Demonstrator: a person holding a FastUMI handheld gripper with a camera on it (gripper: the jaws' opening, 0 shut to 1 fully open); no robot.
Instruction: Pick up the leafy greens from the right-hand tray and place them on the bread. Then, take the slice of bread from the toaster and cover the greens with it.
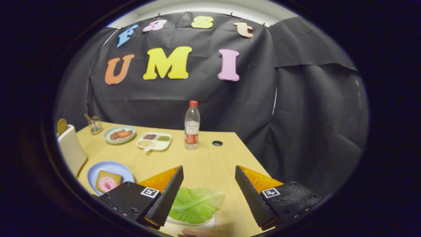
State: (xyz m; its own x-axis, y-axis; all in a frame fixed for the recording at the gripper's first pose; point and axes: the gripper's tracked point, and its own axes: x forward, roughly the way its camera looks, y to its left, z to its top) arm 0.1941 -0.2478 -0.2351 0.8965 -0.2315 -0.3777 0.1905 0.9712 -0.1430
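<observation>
- The gripper (209, 177) hangs with fingers spread wide over the desk (210, 161).
- Leafy greens (196, 204) lie on a white tray (192, 223) between the fingers, untouched.
- Left: blue plate (98, 169) with bread (108, 181).
- Beyond: a water bottle (192, 126).

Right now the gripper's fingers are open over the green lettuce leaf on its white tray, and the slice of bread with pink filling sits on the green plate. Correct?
Not quite. The gripper view shows the slice of bread with pink filling on the light blue plate, not the green one. The rest holds: the gripper is open, with the green lettuce leaf on its white tray between its fingers.
</observation>
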